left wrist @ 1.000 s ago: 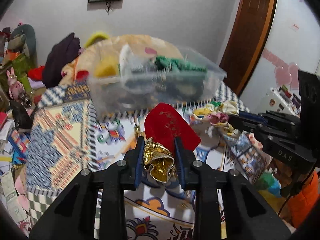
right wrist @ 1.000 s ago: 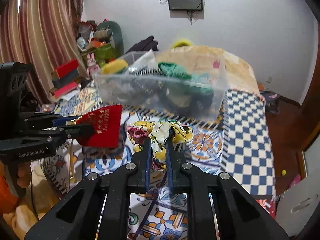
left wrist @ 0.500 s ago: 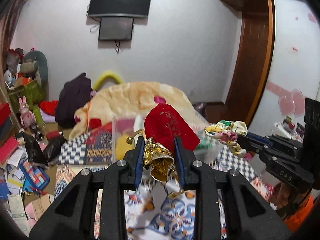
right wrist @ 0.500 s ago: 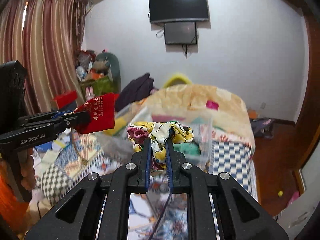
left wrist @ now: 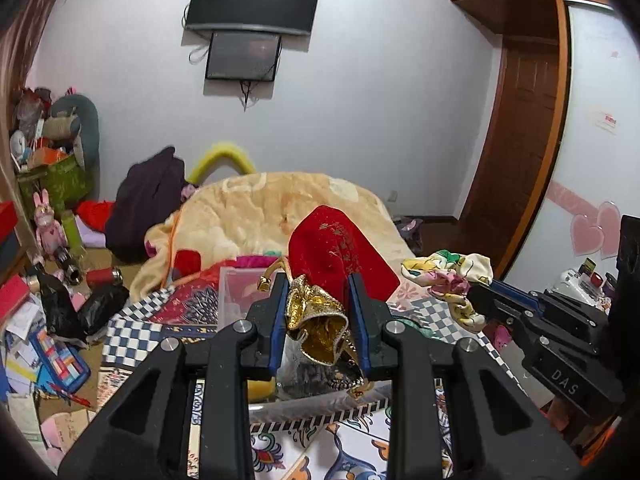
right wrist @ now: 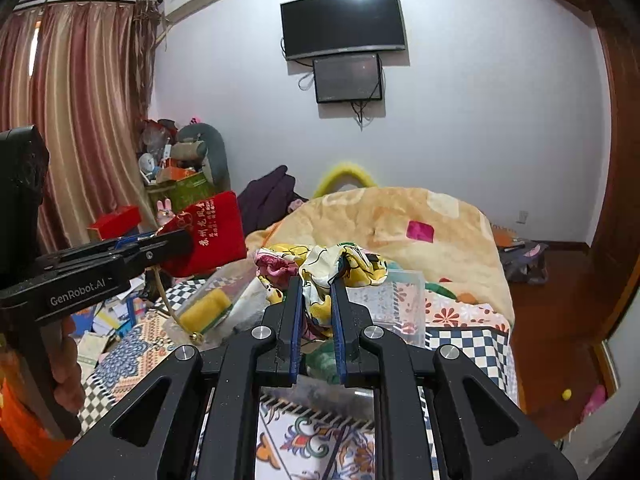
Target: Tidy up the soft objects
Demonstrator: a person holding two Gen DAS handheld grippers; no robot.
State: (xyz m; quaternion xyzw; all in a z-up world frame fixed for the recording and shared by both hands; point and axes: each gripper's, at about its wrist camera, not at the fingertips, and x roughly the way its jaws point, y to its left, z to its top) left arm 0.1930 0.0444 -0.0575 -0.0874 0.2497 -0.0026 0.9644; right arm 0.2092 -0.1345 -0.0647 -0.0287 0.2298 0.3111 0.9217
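Note:
My left gripper [left wrist: 318, 286] is shut on a red pouch with a gold lining [left wrist: 340, 252], held up above a clear plastic bin [left wrist: 236, 292]. It also shows in the right wrist view [right wrist: 212, 232] at the left, over the bin's left end [right wrist: 224, 292]. My right gripper [right wrist: 316, 284] is shut on a yellow patterned cloth bundle [right wrist: 332, 262], held above the bin. The bundle also shows in the left wrist view [left wrist: 452, 274] at the right. The bin holds a yellow sponge [right wrist: 206, 310] and other soft things, partly hidden by the grippers.
The bin stands on a bed with a patterned cover [right wrist: 320, 436]. A beige blanket [left wrist: 272, 208] is heaped behind it. Clutter and toys [left wrist: 48, 240] fill the floor at the left. A wooden door [left wrist: 516, 152] is at the right.
Both grippers have risen and moved forward over the bin with their loads still held. The bin has dropped from the upper middle of the views to beneath the fingers.

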